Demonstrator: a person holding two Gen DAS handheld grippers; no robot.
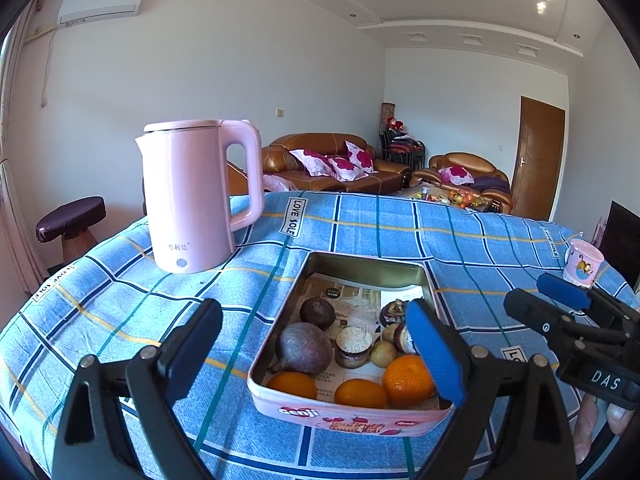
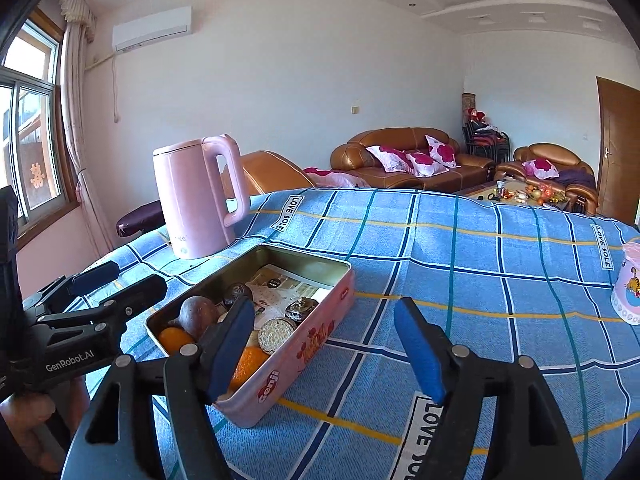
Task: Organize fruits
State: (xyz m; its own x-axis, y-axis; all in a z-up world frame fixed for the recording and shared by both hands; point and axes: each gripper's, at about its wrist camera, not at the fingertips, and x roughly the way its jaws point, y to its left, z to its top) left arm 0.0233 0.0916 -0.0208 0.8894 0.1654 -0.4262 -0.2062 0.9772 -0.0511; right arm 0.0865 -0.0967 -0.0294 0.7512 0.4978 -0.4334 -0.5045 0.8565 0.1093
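Observation:
A pink Genji tin [image 1: 352, 416] [image 2: 304, 344] lies on the blue checked tablecloth [image 1: 480, 240], lined with printed paper. Inside it are three oranges [image 1: 406, 378], two dark purple round fruits [image 1: 306, 348], a small yellowish fruit [image 1: 382, 354] and a few small round snack items [image 1: 352, 346]. My left gripper [image 1: 314, 320] is open, its fingers wide on either side of the tin's near end, pressing on nothing. My right gripper [image 2: 324, 312] is open too, just right of the tin, with only cloth between its fingers. Each gripper shows in the other's view: the right gripper [image 1: 528, 292], the left gripper [image 2: 136, 276].
A pink electric kettle [image 1: 192, 200] [image 2: 192, 200] stands behind the tin to the left. A pink cartoon cup [image 1: 582, 262] [image 2: 628, 284] sits at the table's right edge. Beyond the table are a dark stool [image 1: 72, 220] and brown sofas [image 1: 336, 160].

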